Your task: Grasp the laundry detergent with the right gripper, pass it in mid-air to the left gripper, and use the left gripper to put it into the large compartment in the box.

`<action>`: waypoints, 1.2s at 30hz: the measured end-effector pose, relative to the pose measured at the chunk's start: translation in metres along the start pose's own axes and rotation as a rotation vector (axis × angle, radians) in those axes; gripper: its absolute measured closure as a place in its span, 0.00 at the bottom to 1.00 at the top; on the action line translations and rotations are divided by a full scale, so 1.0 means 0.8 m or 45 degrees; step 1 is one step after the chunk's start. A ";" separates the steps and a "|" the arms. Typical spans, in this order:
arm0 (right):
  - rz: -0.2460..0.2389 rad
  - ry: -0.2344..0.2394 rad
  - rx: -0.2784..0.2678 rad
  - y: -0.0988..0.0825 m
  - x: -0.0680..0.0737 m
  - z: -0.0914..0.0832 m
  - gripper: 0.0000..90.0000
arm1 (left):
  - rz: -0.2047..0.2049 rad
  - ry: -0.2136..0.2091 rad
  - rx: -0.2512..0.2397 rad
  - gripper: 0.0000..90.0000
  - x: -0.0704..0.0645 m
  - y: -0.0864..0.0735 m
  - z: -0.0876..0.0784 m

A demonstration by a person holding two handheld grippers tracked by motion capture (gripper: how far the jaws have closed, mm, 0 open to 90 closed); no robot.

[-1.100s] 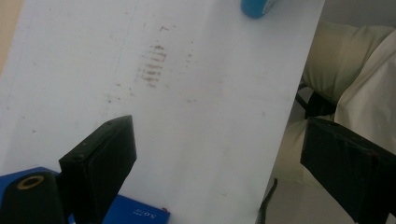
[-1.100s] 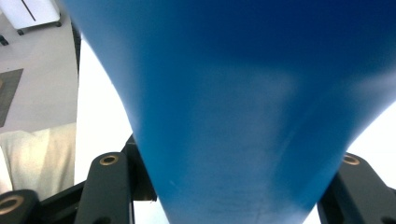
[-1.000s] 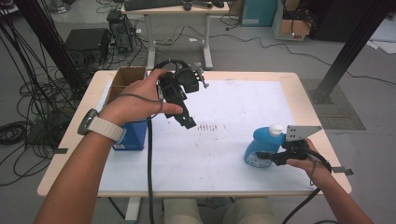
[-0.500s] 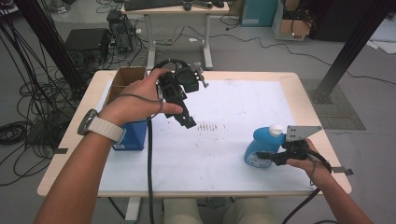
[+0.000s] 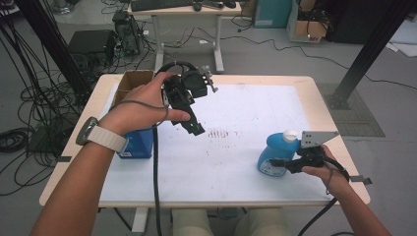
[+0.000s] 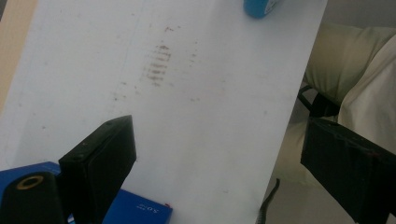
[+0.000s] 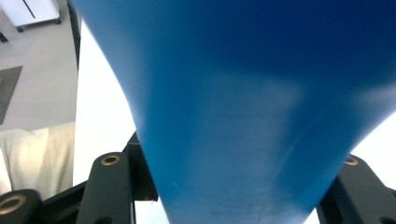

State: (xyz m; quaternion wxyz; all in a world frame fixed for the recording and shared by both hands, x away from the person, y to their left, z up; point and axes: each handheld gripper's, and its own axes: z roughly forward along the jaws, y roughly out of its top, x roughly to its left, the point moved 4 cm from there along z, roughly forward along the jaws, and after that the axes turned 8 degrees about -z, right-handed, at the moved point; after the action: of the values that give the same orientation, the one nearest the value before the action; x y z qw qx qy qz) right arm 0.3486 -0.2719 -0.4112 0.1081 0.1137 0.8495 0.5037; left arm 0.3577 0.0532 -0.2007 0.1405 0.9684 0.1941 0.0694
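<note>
A blue bottle [image 5: 274,153] with a white cap stands at the right front of the white sheet [image 5: 236,162]. My right gripper [image 5: 281,164] is shut on its lower body; in the right gripper view the blue bottle [image 7: 243,107] sits squeezed between the two black jaws. My left gripper [image 5: 193,127] is held up over the sheet's left-middle, jaws wide apart with nothing between them. In the left gripper view the left gripper [image 6: 217,154] looks down on a patch of dark smudges [image 6: 158,65], and the bottle's base [image 6: 259,7] shows at the top edge.
A blue box [image 5: 135,143] lies at the left edge of the sheet, with an open cardboard box [image 5: 132,81] behind it. Dark smudges [image 5: 219,132] mark the sheet's middle. A desk and tangled cables stand beyond the table. The person's knees [image 6: 359,79] are at the near edge.
</note>
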 end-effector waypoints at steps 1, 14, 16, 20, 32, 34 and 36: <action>0.003 0.003 -0.010 0.002 0.000 -0.001 0.48 | 0.000 0.000 -0.002 0.12 -0.001 -0.001 -0.001; 0.002 0.116 -0.012 0.044 0.004 -0.012 0.48 | 0.011 0.020 -0.006 0.11 -0.011 0.001 -0.015; -0.007 0.144 -0.008 0.054 0.007 -0.014 0.48 | 0.019 0.026 -0.003 0.11 -0.014 0.004 -0.019; -0.027 0.206 -0.009 0.076 0.013 -0.016 0.48 | 0.047 0.011 -0.011 0.11 -0.020 0.011 -0.028; -0.078 0.356 -0.037 0.140 0.031 -0.013 0.48 | 0.109 0.005 -0.025 0.11 -0.036 0.037 -0.049; -0.081 0.368 -0.028 0.146 0.033 -0.011 0.48 | 0.105 0.001 -0.030 0.10 -0.037 0.041 -0.051; -0.109 0.378 -0.030 0.153 0.034 -0.008 0.48 | 0.112 0.006 -0.032 0.10 -0.039 0.045 -0.052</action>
State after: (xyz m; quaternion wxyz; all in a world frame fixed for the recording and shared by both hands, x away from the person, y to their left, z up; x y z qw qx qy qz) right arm 0.3311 -0.2118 -0.3021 0.0040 0.0004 0.8543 0.5197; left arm 0.3340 0.0193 -0.1529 0.1489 0.9740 0.1507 0.0803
